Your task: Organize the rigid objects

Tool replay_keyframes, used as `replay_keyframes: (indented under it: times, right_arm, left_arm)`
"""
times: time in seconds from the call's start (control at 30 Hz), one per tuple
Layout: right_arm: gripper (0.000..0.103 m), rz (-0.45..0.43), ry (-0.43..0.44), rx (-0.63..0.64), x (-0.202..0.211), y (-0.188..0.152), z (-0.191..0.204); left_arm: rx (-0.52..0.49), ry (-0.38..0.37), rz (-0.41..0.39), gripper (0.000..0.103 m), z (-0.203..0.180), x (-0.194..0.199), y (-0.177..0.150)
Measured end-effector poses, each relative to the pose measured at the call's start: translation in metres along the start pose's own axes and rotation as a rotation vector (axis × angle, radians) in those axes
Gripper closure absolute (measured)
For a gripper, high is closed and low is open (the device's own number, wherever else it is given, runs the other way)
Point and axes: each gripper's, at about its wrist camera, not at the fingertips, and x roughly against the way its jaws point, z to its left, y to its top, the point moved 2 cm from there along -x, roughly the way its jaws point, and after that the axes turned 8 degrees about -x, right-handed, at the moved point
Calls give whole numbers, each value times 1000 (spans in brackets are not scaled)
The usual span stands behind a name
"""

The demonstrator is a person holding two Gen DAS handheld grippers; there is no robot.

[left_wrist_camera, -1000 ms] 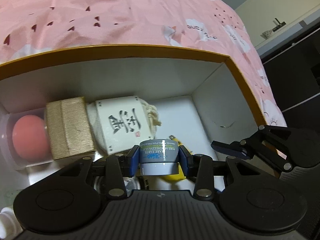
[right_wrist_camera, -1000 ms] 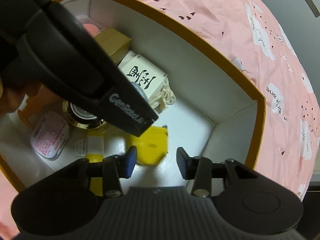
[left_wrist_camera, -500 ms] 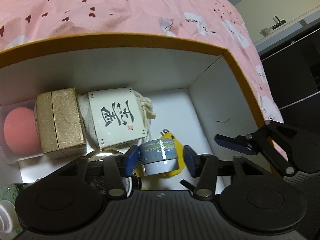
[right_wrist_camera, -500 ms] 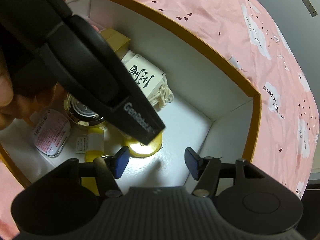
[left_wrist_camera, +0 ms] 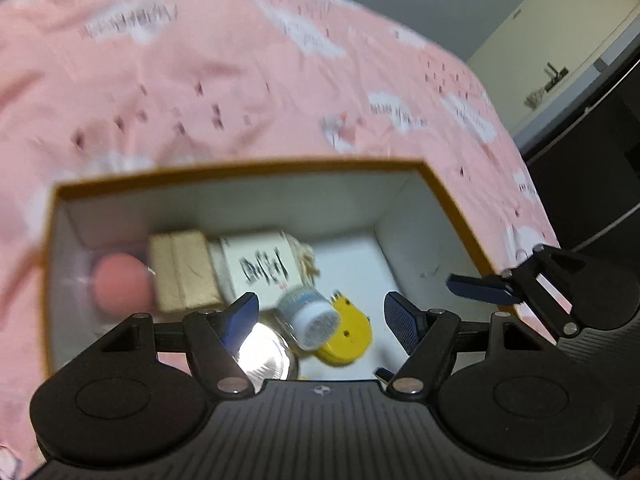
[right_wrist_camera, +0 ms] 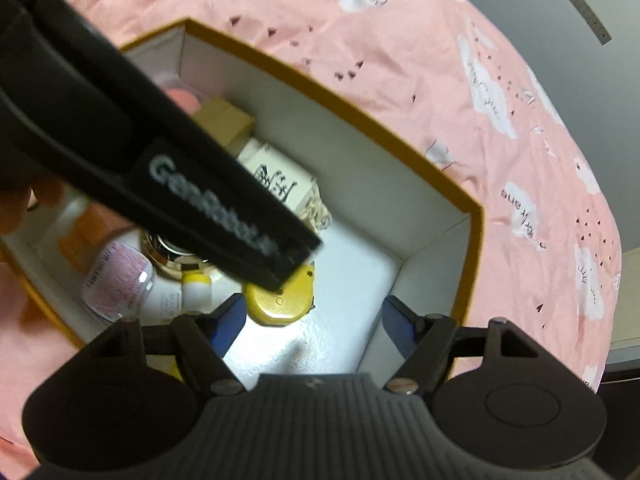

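Hovering over orange-rimmed white cardboard box (left_wrist_camera: 448,196) on pink cloud-print cloth (left_wrist_camera: 240,80): left gripper (left_wrist_camera: 320,316), jaws just spread apart, nothing pinched. Lying tilted inside, free of both pads, small grey-blue cream jar (left_wrist_camera: 310,314), touching round yellow case (left_wrist_camera: 348,338) at 4 o'clock. Poised at 3 o'clock, right gripper (right_wrist_camera: 314,326), jaws likewise just widened, empty, above bare box floor.

Motion blur smears the jar (left_wrist_camera: 310,314) label
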Motion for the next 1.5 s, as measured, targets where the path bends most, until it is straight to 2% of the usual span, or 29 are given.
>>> replay_keyframes:
  times: [0.17, 0.23, 0.4, 0.5, 0.63, 0.77, 0.83, 0.9, 0.97, 1.03, 1.13, 1.27, 1.4, 1.5]
  right_arm:
    - [27, -92, -19, -25, 30, -1, 1]
    - [22, -140, -17, -55, 45, -3, 1]
    - [21, -251, 14, -166, 79, -16, 3]
    - [17, -345, 46, -258, 100, -25, 1]
    - [12, -441, 80, -393, 118, -31, 6]
    - [8, -528, 41, -455, 129, -45, 23]
    - [7, -552, 14, -474, 130, -50, 31]
    - [4, -577, -32, -504, 132, -59, 39]
    - [3, -601, -75, -540, 135, -67, 45]
    - [3, -627, -114, -580, 138, -76, 53]
    - [3, -642, -129, -632, 138, -84, 62]
    - [3, -635, -122, -688, 134, -91, 73]
    - [3, -625, -129, -661, 131, -93, 87]
    - [3, -622, -117, -638, 128, -93, 94]
  left_arm:
    - [-72, 36, -159, 20, -9, 41, -6]
    - [-93, 54, -204, 22, -14, 55, -10]
    - [-146, 120, -332, 23, -20, 93, -23]
    - [-199, 130, -357, 25, -22, 108, -37]
    - [-206, 197, -426, 25, -14, 132, -61]
    - [-235, 279, -500, 25, -4, 156, -79]
    - [-220, 286, -535, 25, 2, 167, -86]
    - [-229, 303, -562, 21, 5, 175, -94]
    - [-268, 352, -594, 17, 4, 179, -104]
    - [-280, 382, -594, 17, 3, 178, -115]
    - [-237, 378, -600, 16, 8, 179, -127]
    - [-238, 445, -610, 0, 10, 184, -132]
    - [-240, 447, -534, 0, 15, 180, -138]
    - [-215, 454, -448, 0, 21, 171, -142]
